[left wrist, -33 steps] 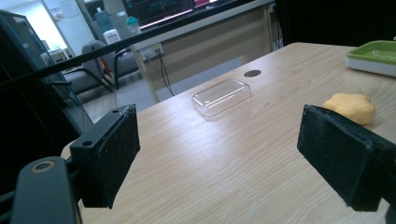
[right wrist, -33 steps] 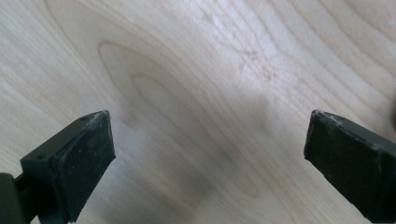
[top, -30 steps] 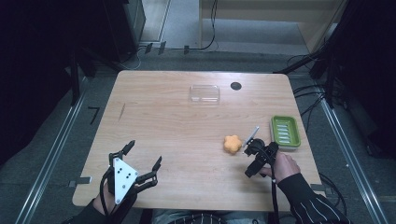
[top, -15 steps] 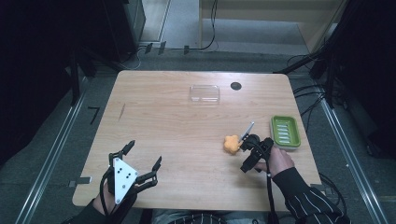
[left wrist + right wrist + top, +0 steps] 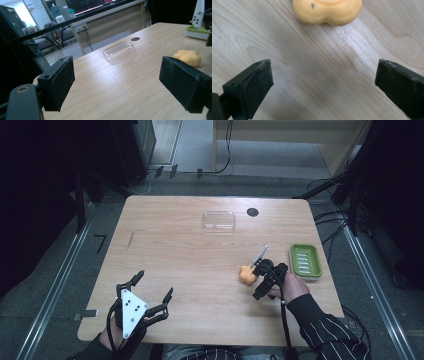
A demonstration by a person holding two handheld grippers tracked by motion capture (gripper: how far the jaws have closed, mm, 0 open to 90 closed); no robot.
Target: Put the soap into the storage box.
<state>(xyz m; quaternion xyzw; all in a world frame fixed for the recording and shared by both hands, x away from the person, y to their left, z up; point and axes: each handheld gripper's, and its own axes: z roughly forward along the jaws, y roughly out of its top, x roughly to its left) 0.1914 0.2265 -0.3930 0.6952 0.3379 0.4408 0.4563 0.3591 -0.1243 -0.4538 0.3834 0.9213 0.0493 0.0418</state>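
An orange, lumpy soft piece (image 5: 245, 275) lies on the wooden table (image 5: 180, 255), right of the middle. My right gripper (image 5: 258, 270) hangs right over the table just beside it, tilted downward. In the right gripper view the gripper (image 5: 324, 68) stands open, with bare wood between its pads (image 5: 257, 82) and the orange piece (image 5: 327, 10) a little beyond them. My left gripper (image 5: 154, 284) is held open near the front left corner with nothing in it; the left gripper view (image 5: 117, 72) faces the orange piece (image 5: 188, 57) from far off.
A green ridged tray (image 5: 305, 261) sits at the right edge, close behind the right hand. A clear plastic lid or box (image 5: 219, 220) lies at the back centre, beside a dark round hole (image 5: 252, 212) in the table top.
My right gripper has moved forward and left, closing in on the orange piece. The left gripper and the orange piece have stayed where they were.
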